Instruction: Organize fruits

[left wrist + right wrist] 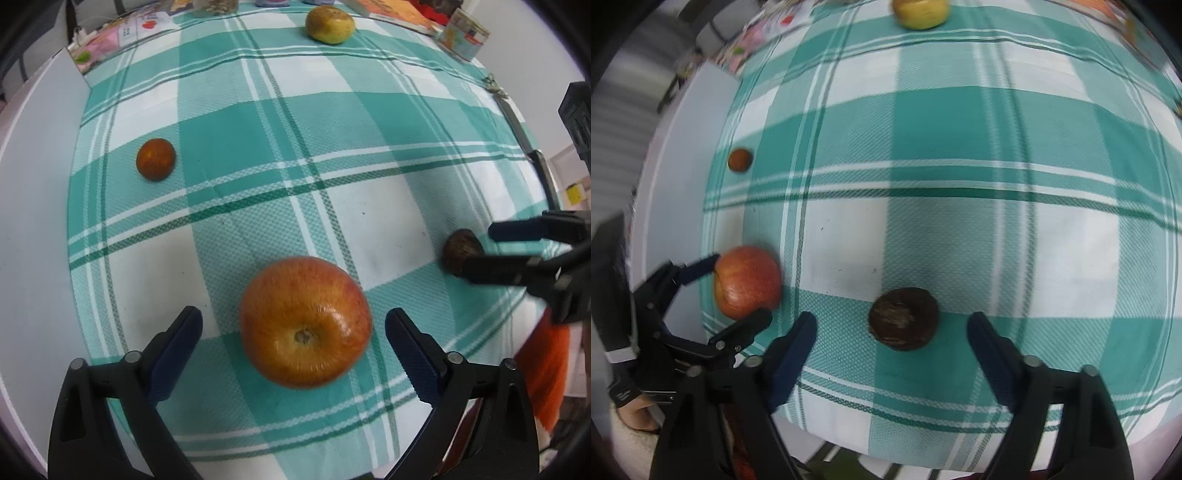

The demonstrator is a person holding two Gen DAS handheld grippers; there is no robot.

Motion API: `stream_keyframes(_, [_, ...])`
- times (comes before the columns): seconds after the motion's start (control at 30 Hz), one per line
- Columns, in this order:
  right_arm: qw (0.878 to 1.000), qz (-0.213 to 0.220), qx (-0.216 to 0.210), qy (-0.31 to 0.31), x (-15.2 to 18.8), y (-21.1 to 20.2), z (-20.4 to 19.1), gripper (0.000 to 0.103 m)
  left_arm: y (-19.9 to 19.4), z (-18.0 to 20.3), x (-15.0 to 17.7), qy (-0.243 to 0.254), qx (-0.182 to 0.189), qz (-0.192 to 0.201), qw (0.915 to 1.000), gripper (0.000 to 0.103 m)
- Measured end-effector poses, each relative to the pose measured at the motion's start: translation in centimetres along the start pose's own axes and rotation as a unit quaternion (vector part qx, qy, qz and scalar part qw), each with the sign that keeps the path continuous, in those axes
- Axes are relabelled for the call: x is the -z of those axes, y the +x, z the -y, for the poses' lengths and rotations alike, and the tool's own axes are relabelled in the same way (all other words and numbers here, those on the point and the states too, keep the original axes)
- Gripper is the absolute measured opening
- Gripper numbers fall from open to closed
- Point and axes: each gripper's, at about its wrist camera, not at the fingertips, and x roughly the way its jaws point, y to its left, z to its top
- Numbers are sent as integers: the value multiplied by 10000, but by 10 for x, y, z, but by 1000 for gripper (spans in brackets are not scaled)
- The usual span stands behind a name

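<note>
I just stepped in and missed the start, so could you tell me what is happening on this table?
A person is sorting fruit on a checked tablecloth with two handheld grippers. The left gripper is open, with the red apple between its fingers. The right gripper is open around a dark brown fruit. Neither fruit is clamped or lifted yet. A small orange fruit and a yellow fruit lie farther back, untouched.

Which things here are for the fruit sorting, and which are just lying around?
For the job: apple, small orange, yellow fruit, dark brown fruit, left gripper, right gripper.

Just lying about: books, box, keys, checked cloth.
</note>
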Motion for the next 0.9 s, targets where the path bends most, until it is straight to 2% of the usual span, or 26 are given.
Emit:
stream_keyframes(0.07, [9998, -89, 155, -121, -1, 7, -8, 73, 6, -1, 1, -95, 192, -108, 9997, 72])
stream_keyframes(0.2, [9979, -102, 590, -231, -4, 21, -17, 71, 7, -1, 3, -154, 205, -36, 9997, 71])
stream_keyframes(0.23, [9977, -100, 616, -253, -5, 23, -18, 64, 7, -2, 4, -157, 207, -23, 9997, 71])
stream_keyframes(0.27, [9974, -110, 657, -261, -6, 24, -19, 49, 6, -2, 4, -171, 222, -2, 9996, 71])
stream_keyframes(0.3, [9966, -61, 769, -279, -6, 23, -19, 44, 6, -3, 4, -188, 241, 16, 9995, 71])
stream_keyframes(0.47, [9965, 91, 750, -354, -4, 10, -21, 44, -2, -13, 10, -363, 330, 206, 9986, 70])
stream_keyframes(0.53, [9968, 153, 692, -378, -3, -1, -24, 44, -9, -17, 10, -479, 485, 270, 9973, 70])
stream_keyframes(0.63, [9970, 341, 536, -434, -3, -24, -29, 44, -37, -22, 11, -566, 755, 492, 9943, 70])
stream_keyframes(0.77, [9955, 682, 209, -622, -13, -68, -52, 44, -111, -41, 11, -606, 1084, 1087, 9863, 70])
stream_keyframes(0.9, [9874, 1098, -214, -1124, -24, -109, -118, 44, -183, -91, 19, -735, 913, 1648, 9793, 70])
